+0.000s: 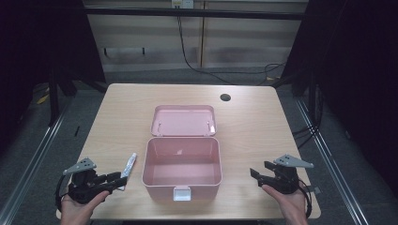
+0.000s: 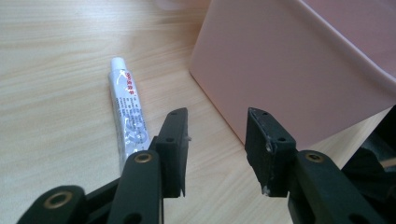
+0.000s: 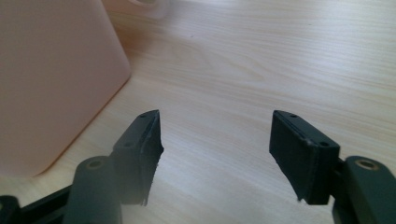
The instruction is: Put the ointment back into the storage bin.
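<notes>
A pink box (image 1: 182,183) stands open at the table's middle, its inside bare. Its lid (image 1: 183,120) lies back flat behind it, and a white latch (image 1: 182,193) hangs on the front wall. A small white tube (image 1: 130,165) lies just left of the box. My left gripper (image 1: 119,179) is open at the tube's near end, holding nothing. In the left gripper view the tube (image 2: 127,114) lies left of the left gripper (image 2: 217,140), with the box wall (image 2: 289,70) at the right. My right gripper (image 1: 259,169) is open to the right of the box, over bare wood.
The wooden table (image 1: 117,108) has a round cable hole (image 1: 225,97) at the back right. In the right gripper view the box corner (image 3: 51,79) stands left of the right gripper (image 3: 215,140). Dark floor and metal rails surround the table.
</notes>
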`<state>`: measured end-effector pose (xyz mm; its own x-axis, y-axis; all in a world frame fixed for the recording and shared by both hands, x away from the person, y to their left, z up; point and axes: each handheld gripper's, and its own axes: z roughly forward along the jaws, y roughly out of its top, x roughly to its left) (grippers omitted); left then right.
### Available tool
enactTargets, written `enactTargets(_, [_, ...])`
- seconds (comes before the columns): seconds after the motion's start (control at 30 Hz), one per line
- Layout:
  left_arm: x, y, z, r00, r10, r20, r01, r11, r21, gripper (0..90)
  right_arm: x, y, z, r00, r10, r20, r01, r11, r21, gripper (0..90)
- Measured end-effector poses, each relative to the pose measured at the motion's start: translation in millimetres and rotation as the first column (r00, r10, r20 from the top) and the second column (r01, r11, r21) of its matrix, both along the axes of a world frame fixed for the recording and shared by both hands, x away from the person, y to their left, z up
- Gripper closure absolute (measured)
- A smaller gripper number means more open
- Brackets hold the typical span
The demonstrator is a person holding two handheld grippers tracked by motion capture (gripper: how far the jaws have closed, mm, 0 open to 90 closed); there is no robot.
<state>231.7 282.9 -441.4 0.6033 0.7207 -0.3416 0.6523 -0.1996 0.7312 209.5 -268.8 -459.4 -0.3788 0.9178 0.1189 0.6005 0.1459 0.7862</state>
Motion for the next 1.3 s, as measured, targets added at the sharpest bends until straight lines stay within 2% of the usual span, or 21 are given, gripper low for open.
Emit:
enactTargets(0.1, [0.6,1.2,1.2,0.9998,-0.006,0.017,0.006,0.9999,0.012,55.5,-2.8,1.6,1.5,1.0,0.006,0.004,-0.006,1.0,0.007,35.4])
enactTargets(0.17, [0.2,2.3,1.6,0.9999,-0.01,0.013,0.01,0.9995,0.031,53.9,-6.5,2.7,3.5,0.9997,0.024,-0.006,-0.024,0.9993,0.03,41.4])
enactTargets(0.27, [0.0,3.0,2.8,0.9998,-0.009,0.018,0.008,0.9991,0.042,53.3,-8.4,2.8,5.3,0.9996,0.029,0.004,-0.029,0.9989,0.036,41.1])
enactTargets(0.3, [0.4,3.4,3.8,0.9998,0.001,0.022,-0.002,0.9983,0.058,53.2,-9.6,2.0,6.8,0.9996,0.025,0.011,-0.026,0.9985,0.049,41.2])
enactTargets(0.37, [0.9,3.6,6.1,0.9998,-0.004,0.02,0.003,0.9987,0.051,52.9,-10.8,1.0,7.8,0.9997,0.02,0.01,-0.021,0.9978,0.063,41.5])
enactTargets(0.43, [1.1,3.2,7.4,0.9995,-0.018,0.024,0.017,0.9984,0.053,56.1,-10.7,0.2,7.8,0.9999,0.016,-0.001,-0.016,0.9976,0.067,41.7])
enactTargets(0.5, [1.4,-0.1,9.7,0.9991,-0.034,0.028,0.031,0.9957,0.087,59.0,-10.6,-0.8,8.0,0.9996,0.02,-0.022,-0.019,0.997,0.075,43.3])
enactTargets(0.6, [2.7,-3.5,10.6,0.9987,-0.05,0.002,0.05,0.9963,0.07,58.9,-9.9,-0.9,9.1,0.9992,0.029,-0.026,-0.027,0.9966,0.078,43.2])
enactTargets(0.7, [6.3,-8.4,16.0,0.9982,-0.061,0.001,0.06,0.9903,0.125,54.3,-9.7,0.9,10.1,0.9987,0.035,-0.036,-0.032,0.9966,0.076,43.6])
enactTargets(0.77, [9.3,-9.5,18.6,0.9987,-0.051,-0.001,0.05,0.9897,0.134,53.8,-9.9,1.1,10.1,0.9986,0.037,-0.038,-0.034,0.9962,0.081,43.6])
enactTargets(0.87, [13.8,-12.3,23.2,0.9987,-0.049,-0.013,0.051,0.9871,0.152,47.9,-10.0,1.0,9.9,0.9984,0.034,-0.046,-0.03,0.9957,0.087,43.1])
enactTargets(0.9, [14.8,-14.1,27.6,0.9974,-0.063,-0.035,0.068,0.9817,0.178,48.2,-10.1,0.4,9.5,0.9984,0.027,-0.05,-0.023,0.9959,0.087,43.1])
enactTargets(0.93, [14.8,-14.1,27.6,0.9974,-0.063,-0.035,0.068,0.9817,0.178,50.8,-10.1,0.0,9.4,0.9983,0.03,-0.05,-0.025,0.9954,0.092,43.1])
enactTargets(0.97, [16.3,-15.9,34.0,0.9975,-0.063,-0.034,0.069,0.9736,0.218,54.1,-10.6,-0.4,9.5,0.9983,0.029,-0.051,-0.024,0.9951,0.096,43.1])
enactTargets(1.03, [19.0,-15.7,38.4,0.9971,-0.065,-0.039,0.072,0.9721,0.223,52.8,-10.9,-0.5,9.5,0.9984,0.027,-0.049,-0.022,0.9951,0.097,43.1])
enactTargets(1.07, [22.8,-15.2,41.6,0.9956,-0.073,-0.059,0.084,0.9737,0.212,52.6,-11.2,-0.6,9.6,0.9984,0.026,-0.051,-0.021,0.9947,0.1,43.1])
enactTargets(1.1, [26.5,-14.2,44.9,0.9963,-0.059,-0.063,0.071,0.9764,0.204,48.5,-11.0,-0.5,9.4,0.9983,0.029,-0.051,-0.024,0.9942,0.105,42.1])
enactTargets(1.17, [28.1,-13.5,46.9,0.9972,-0.043,-0.062,0.055,0.9761,0.21,49.8,-10.4,0.6,8.7,0.9972,0.032,-0.068,-0.024,0.9934,0.112,41.2])
enactTargets(1.23, [31.2,-12.6,48.9,0.996,-0.052,-0.073,0.066,0.976,0.207,49.9,-10.0,1.0,8.4,0.9973,0.035,-0.065,-0.027,0.993,0.115,41.1])
enactTargets(1.27, [32.5,-13.0,49.5,0.9953,-0.055,-0.079,0.071,0.9747,0.212,49.9,-9.8,1.4,8.7,0.9973,0.039,-0.063,-0.031,0.9927,0.116,41.0])
enactTargets(1.3, [34.2,-14.1,50.4,0.9948,-0.063,-0.08,0.08,0.9691,0.233,50.4,-9.8,1.6,8.8,0.9969,0.043,-0.066,-0.035,0.993,0.113,41.0])
